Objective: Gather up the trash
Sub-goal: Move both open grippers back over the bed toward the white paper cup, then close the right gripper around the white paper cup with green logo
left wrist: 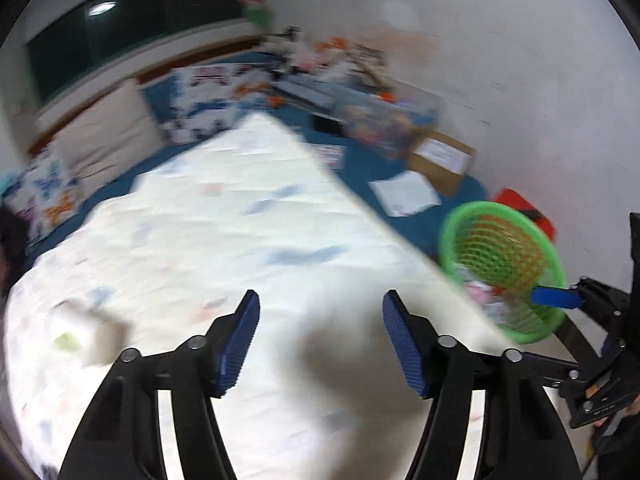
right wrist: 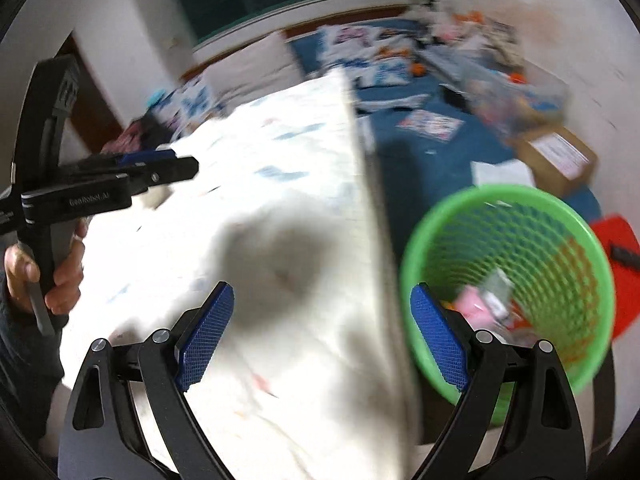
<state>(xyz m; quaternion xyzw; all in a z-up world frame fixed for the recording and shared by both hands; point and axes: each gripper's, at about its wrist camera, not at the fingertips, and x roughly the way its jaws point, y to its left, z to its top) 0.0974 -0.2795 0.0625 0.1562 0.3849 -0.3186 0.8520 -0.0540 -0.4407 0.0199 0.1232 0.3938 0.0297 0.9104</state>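
Note:
A green mesh trash basket (left wrist: 508, 268) stands on the floor beside the right edge of a bed; it also shows in the right wrist view (right wrist: 516, 280) with pink and grey trash (right wrist: 486, 300) inside. My left gripper (left wrist: 320, 332) is open and empty above the white bedsheet (left wrist: 208, 240). A blurred pale piece of trash with a green spot (left wrist: 86, 334) lies on the sheet to its left. My right gripper (right wrist: 322, 328) is open and empty over the bed's right edge, next to the basket. The left gripper also shows in the right wrist view (right wrist: 160, 168).
The floor past the bed has a blue mat (right wrist: 424, 152) with scattered papers, a cardboard box (left wrist: 442, 158), a red object (left wrist: 524, 208) near the basket, and a cluttered pile (left wrist: 340, 76) against the white wall. Both views are motion-blurred.

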